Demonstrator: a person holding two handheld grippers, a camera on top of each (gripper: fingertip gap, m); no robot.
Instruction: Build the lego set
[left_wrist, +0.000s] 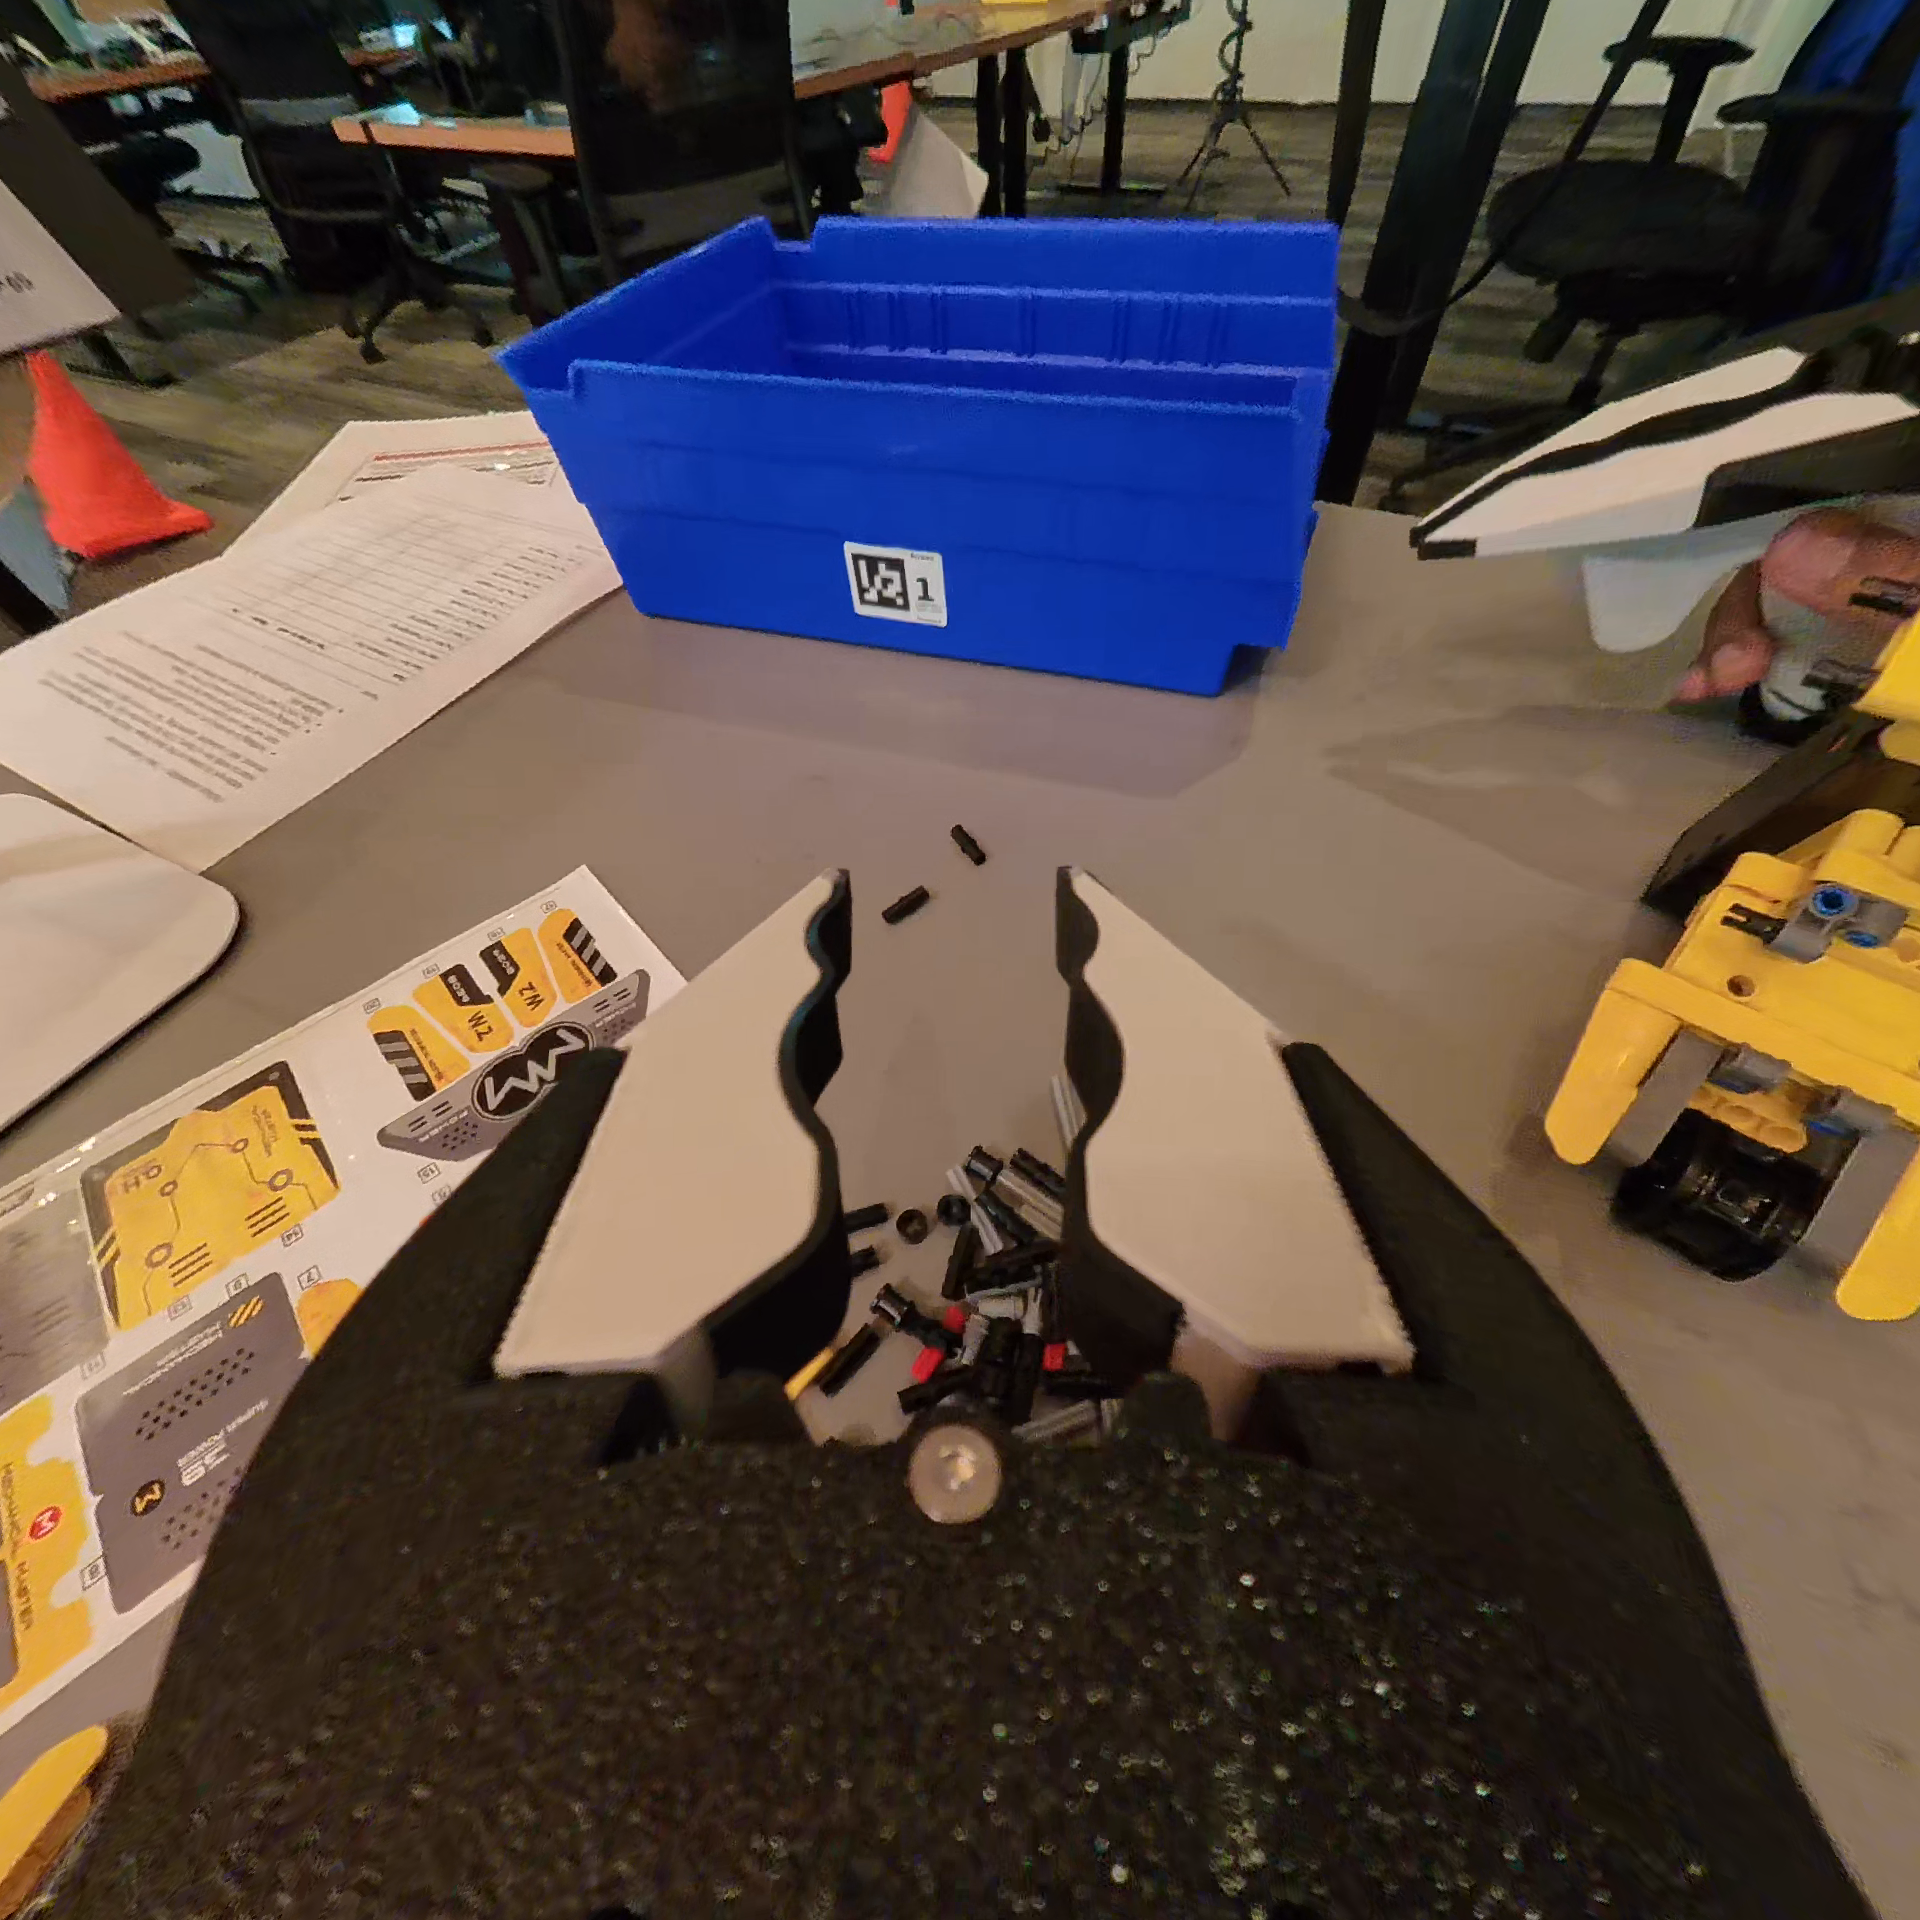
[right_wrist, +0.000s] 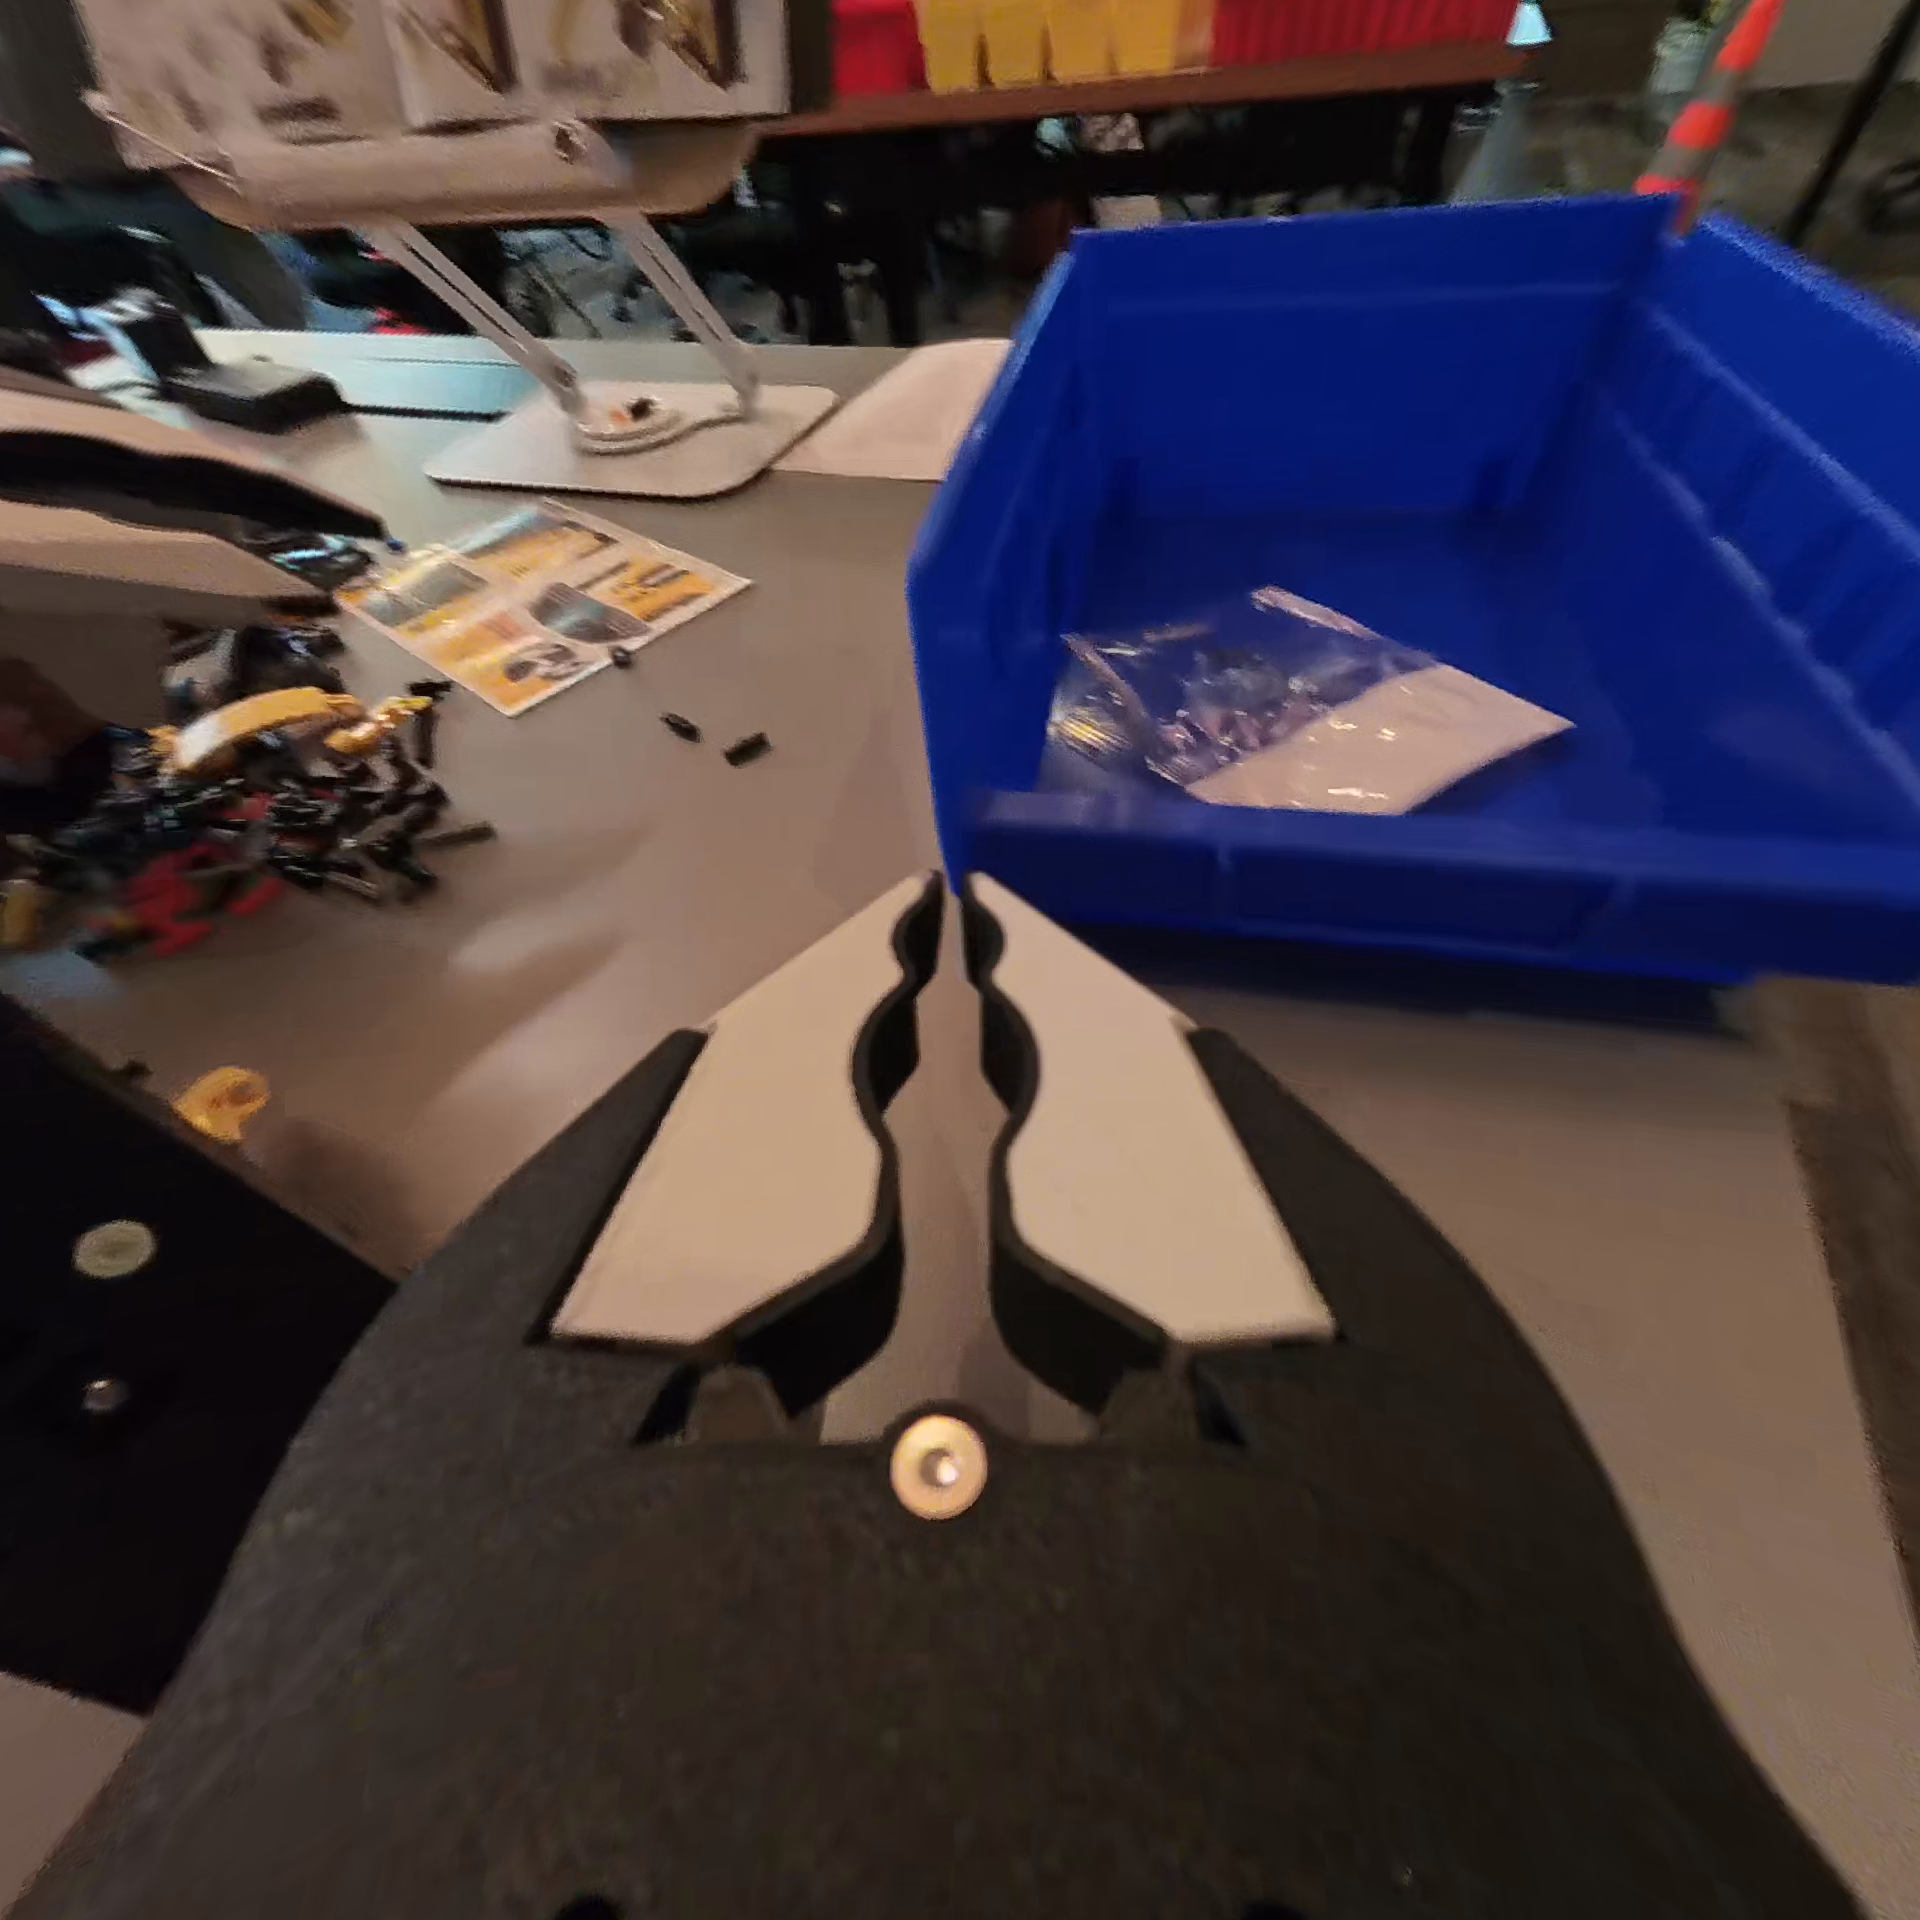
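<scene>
My left gripper (left_wrist: 951, 883) is open and empty, low over the grey table (left_wrist: 1351, 831). Two small black pins (left_wrist: 904, 904) lie on the table just ahead of its fingertips, the nearer one close to the left finger (left_wrist: 727, 1091). A pile of small black, grey and red parts (left_wrist: 987, 1278) lies under its finger bases. My right gripper (right_wrist: 953, 883) is shut with nothing visible between the pads, beside the near left corner of a blue bin (right_wrist: 1351, 862). It also shows shut in the left wrist view (left_wrist: 1444, 540). A clear plastic bag (right_wrist: 1330, 717) lies in the bin.
The blue bin (left_wrist: 935, 488) stands at the table's far side. A yellow brick-built vehicle (left_wrist: 1766, 1018) sits at the right. A sticker sheet (left_wrist: 312, 1143) and printed papers (left_wrist: 260, 644) lie at the left. A stand's base (right_wrist: 623, 436) is behind. The tips of one gripper are about 20 cm away from the tips of the other.
</scene>
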